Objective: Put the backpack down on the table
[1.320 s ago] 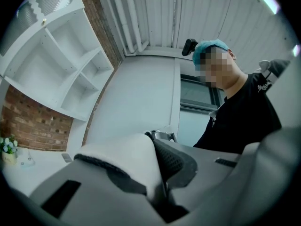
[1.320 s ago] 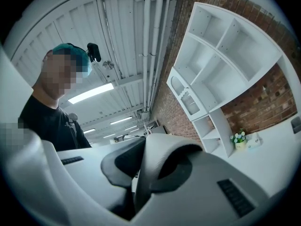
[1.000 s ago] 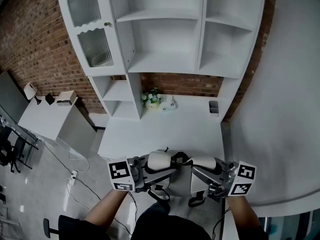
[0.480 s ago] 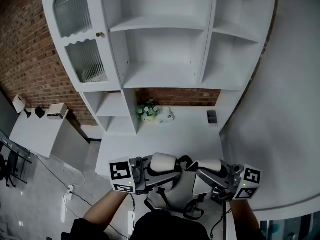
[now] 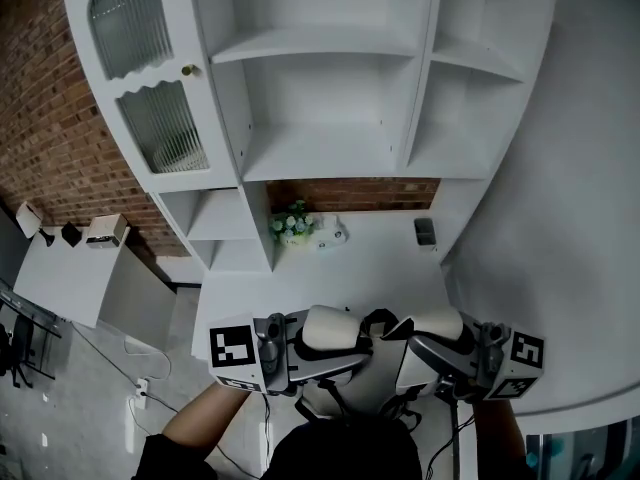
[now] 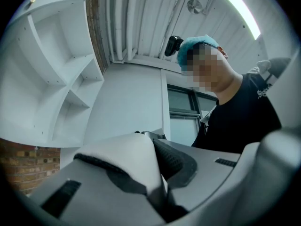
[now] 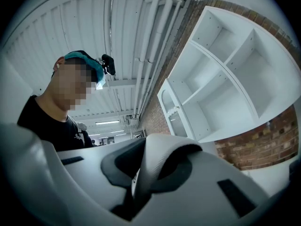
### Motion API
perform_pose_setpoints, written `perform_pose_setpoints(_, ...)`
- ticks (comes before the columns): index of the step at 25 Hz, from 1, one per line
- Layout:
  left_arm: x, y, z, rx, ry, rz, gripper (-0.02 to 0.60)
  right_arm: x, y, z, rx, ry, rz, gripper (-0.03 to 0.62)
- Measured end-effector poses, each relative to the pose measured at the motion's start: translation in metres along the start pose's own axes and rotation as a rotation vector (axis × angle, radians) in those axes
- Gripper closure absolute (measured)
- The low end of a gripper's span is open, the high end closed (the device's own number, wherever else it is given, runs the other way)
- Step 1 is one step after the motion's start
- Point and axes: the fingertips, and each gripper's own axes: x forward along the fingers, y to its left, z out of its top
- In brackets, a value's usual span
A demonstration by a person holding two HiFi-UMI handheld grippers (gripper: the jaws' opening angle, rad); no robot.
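Left gripper point(image 5: 300, 356): jaws narrow, clamped on the left shoulder strap point(image 5: 330, 326), white padding with a black mesh edge pinched between them.
Right gripper point(image 5: 440, 363): same narrow clamp, on the right shoulder strap point(image 5: 437, 324).
Backpack: only the two straps and some dangling black webbing point(image 5: 400, 408) in view, held up at chest level at the near edge of the table point(image 5: 380, 268); body of the pack not visible, probably low and close to the torso.
Step in hand: judged as carrying the pack forward by its straps, not yet set down.
Doing it well: lift high enough for the pack's bottom to pass the table edge, move both hands forward together and level, lower onto the bare near part, and loosen the jaws only once the weight rests on the surface.
Risk: uneven hands likely to tip or swing the pack; webbing apt to snag on the edge.
On the table: small flower pot point(image 5: 292, 224), a pale object just beside it point(image 5: 335, 232), a dark holder point(image 5: 425, 231), all at the back, well apart from the landing spot.
Around: white shelf unit point(image 5: 330, 98) above the back of the table, ribbed glass door point(image 5: 150, 108) at left, brick wall point(image 5: 50, 138), curved white wall point(image 5: 580, 218) close on the right.
In the way: nothing on the near part of the table; the shelves overhang only the far part.
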Motion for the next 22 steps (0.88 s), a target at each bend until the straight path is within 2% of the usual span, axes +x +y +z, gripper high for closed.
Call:
perform_pose_setpoints(9, 0.004, 0.025, 0.008, 0.05, 0.013, 0.012, 0.529, 0.007, -0.035, 0.018, -0.038, -0.031, 0.003, 0.546)
perform_pose_setpoints(15, 0.004, 0.071, 0.015, 0.073, 0.015, 0.057, 0.529, 0.019, -0.078, 0.033, -0.029, -0.034, 0.012, 0.546)
perform_pose_setpoints(22, 0.005, 0.132, 0.03, 0.082, 0.0, 0.097, 0.529, 0.033, -0.129, 0.059, -0.056, -0.044, 0.066, 0.546)
